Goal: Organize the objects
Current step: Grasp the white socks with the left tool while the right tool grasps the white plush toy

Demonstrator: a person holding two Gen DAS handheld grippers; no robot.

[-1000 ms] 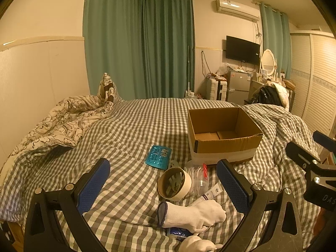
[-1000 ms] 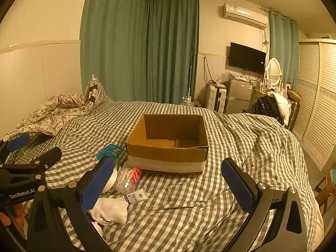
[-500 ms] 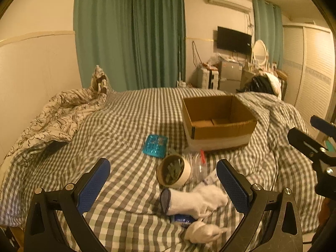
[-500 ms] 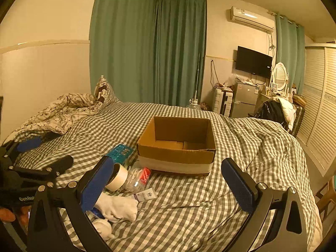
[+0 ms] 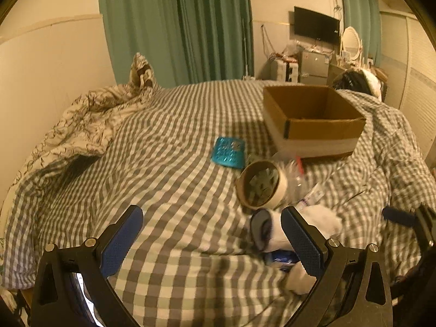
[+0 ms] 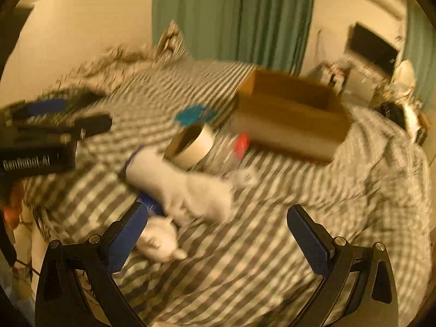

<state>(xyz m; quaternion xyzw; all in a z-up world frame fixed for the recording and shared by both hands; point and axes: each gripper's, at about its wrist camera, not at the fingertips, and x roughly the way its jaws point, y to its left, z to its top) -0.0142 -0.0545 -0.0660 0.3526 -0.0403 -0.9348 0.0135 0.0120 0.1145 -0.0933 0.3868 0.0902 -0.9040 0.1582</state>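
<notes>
Your left gripper (image 5: 211, 241) and right gripper (image 6: 215, 235) both hang wide apart with nothing between the fingers, above the checked bed (image 5: 169, 179). The white sock (image 6: 185, 188) lies by the tape roll (image 5: 261, 184), near the cardboard box (image 5: 310, 120).

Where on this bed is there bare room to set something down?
Bare checked cover lies between the crumpled floral duvet and the teal packet. It's crowded from the tape roll and white sock up to the cardboard box.
</notes>
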